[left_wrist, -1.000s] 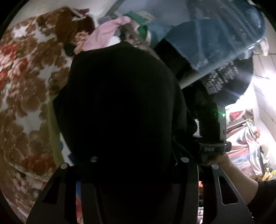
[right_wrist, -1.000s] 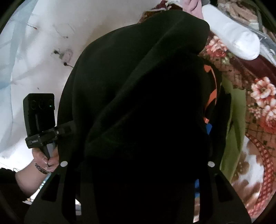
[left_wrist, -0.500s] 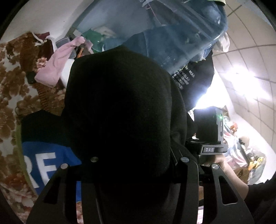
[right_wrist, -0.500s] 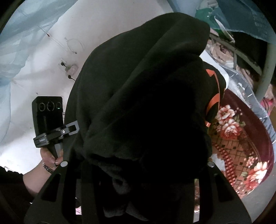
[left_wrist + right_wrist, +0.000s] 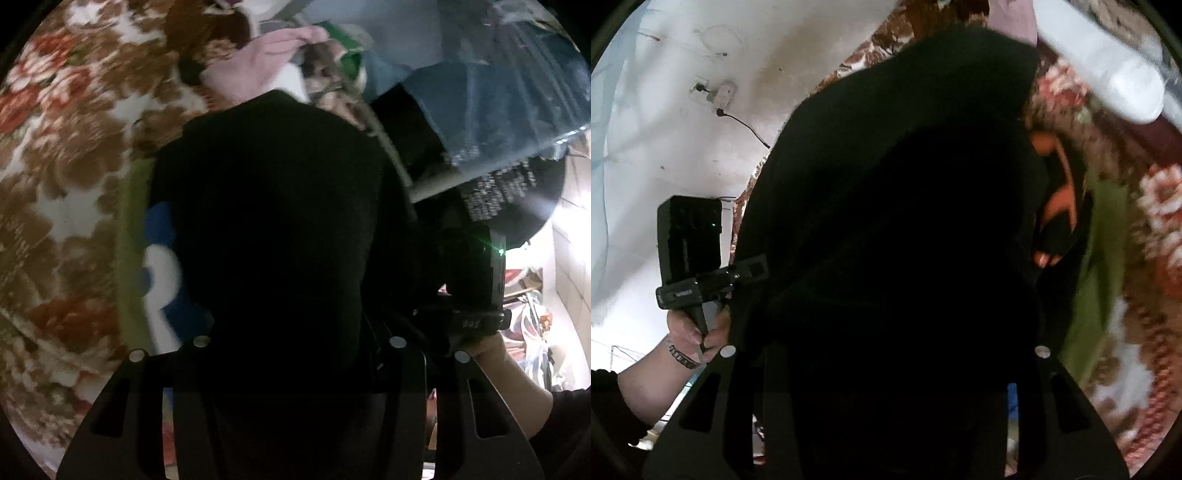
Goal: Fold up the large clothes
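Thick black garment (image 5: 280, 240) bunches over the left gripper (image 5: 295, 354) and, in the other view, over the right gripper (image 5: 886, 354), hiding both sets of fingertips, so whether either claw pinches the cloth cannot be told. Beyond the cloth lies a floral blanket (image 5: 66, 155), a green-edged printed garment (image 5: 129, 240) spread on it. At the blanket's far edge sit a pink cloth (image 5: 255, 62) and a white pillow (image 5: 1108, 74).

— Where does the garment (image 5: 273, 229) sit?
— Draped over the left claw (image 5: 295, 369), filling the space ahead of it. The blanket (image 5: 66, 177) lies left of that claw, beneath the cloth.
— And the other side?
— The right claw (image 5: 886, 369) is covered too; the wall (image 5: 665, 147) stands to its left, a pillow (image 5: 1108, 74) far right.
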Available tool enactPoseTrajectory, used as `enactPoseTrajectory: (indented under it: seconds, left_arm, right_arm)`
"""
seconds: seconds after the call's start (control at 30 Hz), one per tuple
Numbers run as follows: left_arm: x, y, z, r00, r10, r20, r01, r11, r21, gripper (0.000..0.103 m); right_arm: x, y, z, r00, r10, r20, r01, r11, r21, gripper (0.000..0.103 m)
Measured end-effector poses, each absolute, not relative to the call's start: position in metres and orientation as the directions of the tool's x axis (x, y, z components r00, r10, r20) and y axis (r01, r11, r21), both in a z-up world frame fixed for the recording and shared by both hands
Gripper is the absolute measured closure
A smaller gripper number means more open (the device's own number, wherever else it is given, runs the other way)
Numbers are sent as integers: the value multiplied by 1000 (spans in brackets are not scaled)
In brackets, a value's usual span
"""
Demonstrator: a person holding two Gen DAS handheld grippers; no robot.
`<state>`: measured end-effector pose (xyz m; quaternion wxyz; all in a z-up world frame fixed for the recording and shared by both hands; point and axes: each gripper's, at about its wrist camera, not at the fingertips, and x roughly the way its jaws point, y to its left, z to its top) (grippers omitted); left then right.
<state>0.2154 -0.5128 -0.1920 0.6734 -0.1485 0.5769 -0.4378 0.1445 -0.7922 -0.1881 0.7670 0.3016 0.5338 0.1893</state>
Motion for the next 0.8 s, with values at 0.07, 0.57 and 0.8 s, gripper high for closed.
enactPoseTrajectory:
  seconds: [0.07,0.57,0.8]
  left_arm:
    - [219,-511,-206,-47,-736,-675,437,593,-676,52]
    - [211,-500,-205,24,-579,-815,560,684,-469,6]
    - [181,-477,-142,218,-467,-857,643,729,-234,6]
  right_arm:
    - [146,-788,-201,354,613,-706,42,744,667,56]
    - [107,-828,-221,374,470,-800,86,841,534,10]
    - [71,-865,-181,391,291,-873,185,905,384,5]
